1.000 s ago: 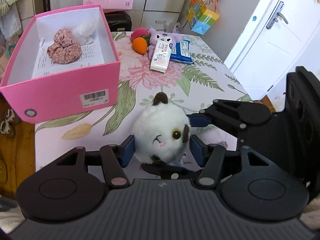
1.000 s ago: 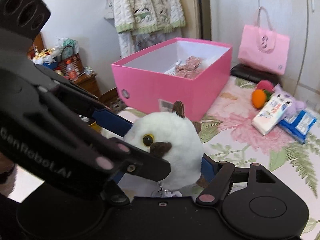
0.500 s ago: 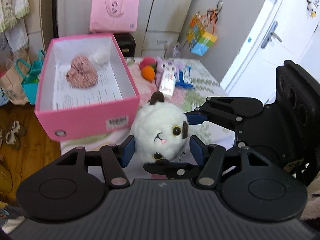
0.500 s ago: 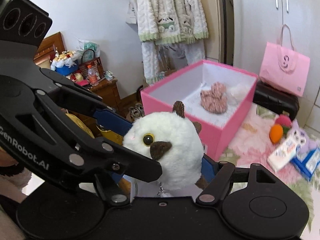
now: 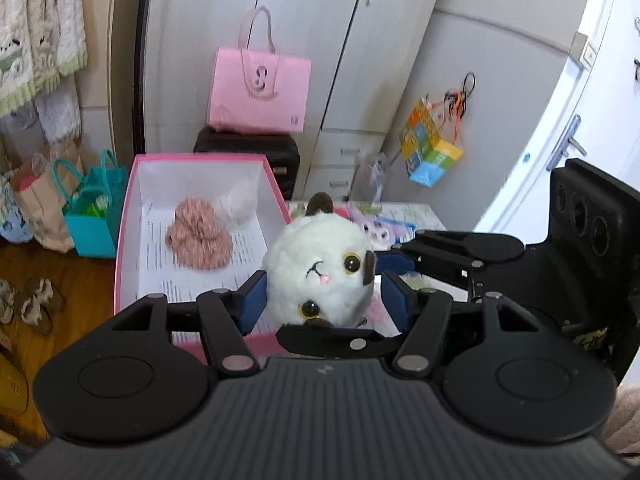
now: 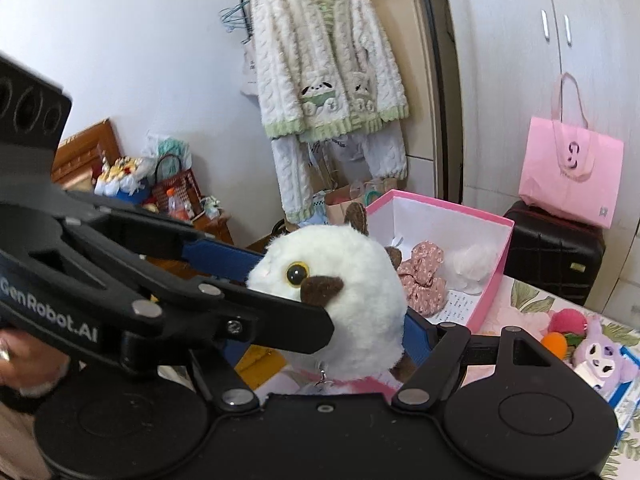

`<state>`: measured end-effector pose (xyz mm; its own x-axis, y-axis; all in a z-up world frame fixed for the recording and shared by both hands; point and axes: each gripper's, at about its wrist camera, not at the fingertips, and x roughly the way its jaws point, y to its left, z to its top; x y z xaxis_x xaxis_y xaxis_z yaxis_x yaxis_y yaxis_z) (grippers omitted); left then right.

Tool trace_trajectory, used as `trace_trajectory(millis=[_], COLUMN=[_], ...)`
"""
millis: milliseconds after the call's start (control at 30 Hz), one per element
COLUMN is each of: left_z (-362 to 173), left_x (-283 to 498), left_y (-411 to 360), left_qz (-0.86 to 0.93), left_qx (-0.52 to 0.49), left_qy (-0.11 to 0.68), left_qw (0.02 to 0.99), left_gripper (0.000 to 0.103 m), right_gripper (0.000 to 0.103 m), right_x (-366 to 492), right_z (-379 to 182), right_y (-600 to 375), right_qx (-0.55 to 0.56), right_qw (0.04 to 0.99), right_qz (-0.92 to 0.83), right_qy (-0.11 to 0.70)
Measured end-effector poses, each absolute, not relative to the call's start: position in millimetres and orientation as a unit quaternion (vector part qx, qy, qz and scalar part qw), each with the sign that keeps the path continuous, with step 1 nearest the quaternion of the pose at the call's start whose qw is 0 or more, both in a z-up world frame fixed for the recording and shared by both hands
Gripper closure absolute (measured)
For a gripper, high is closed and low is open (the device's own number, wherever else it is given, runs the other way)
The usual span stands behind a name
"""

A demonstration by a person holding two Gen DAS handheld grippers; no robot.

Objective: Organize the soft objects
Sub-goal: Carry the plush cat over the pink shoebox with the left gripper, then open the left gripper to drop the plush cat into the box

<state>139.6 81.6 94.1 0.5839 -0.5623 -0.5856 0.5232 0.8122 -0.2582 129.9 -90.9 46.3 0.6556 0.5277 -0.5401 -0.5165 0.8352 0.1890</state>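
Pink box (image 5: pixel 124 236) already holds two soft pieces, both grippers (image 5: pixel 322 300) (image 6: pixel 328 328) clasp the white plush cat (image 5: pixel 320 276) above it, and toys (image 6: pixel 596 356) wait on the table.

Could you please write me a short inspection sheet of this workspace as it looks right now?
Surface: table with floral cloth, partly in view.
Job's things: white plush cat lifted between both tools; pink box open, holding a pink floral fabric piece and a white fluffy item.
Clutter: purple plush, red and orange plush and blue packets on the table.
Grippers: left tool and right tool both clamp the cat from its sides.
Cables: nothing seen.
Surroundings: wardrobe, pink tote on a black case, hanging cardigan, bags on the floor.
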Motion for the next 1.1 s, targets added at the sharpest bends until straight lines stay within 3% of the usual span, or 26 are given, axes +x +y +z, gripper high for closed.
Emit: trace_trajectory(millis=[267,467,700,1100], left_z=[93.6,59.7,2.7,-25.0], left_x=[187.3,243.5,291.2,300.9], left_y=[80.1,77.7,78.2,62.7], left_qz=[-0.263,-0.218,-0.205,-0.188], left_qx=[-0.064,-0.092,-0.133,-0.153], left_qy=[0.308,0.347,0.423,0.429], left_qw=[0.912,0.907,0.873,0.871], left_gripper=[0.042,0.041,0.041,0.04], right_gripper=[0.023,0.023,0.023,0.022], right_x=[190.3,254.9,279.3,291.4], right_z=[50.5,18.8,-21.4,-44.0], right_y=[-105.1,-106.4,-83.5,-75.1], right_qx=[0.045,0.073,-0.042,-0.166], right_qw=[0.9,0.874,0.882,0.899], right_qz=[0.317,0.34,0.306,0.224], right_qy=[0.295,0.339,0.356,0.338])
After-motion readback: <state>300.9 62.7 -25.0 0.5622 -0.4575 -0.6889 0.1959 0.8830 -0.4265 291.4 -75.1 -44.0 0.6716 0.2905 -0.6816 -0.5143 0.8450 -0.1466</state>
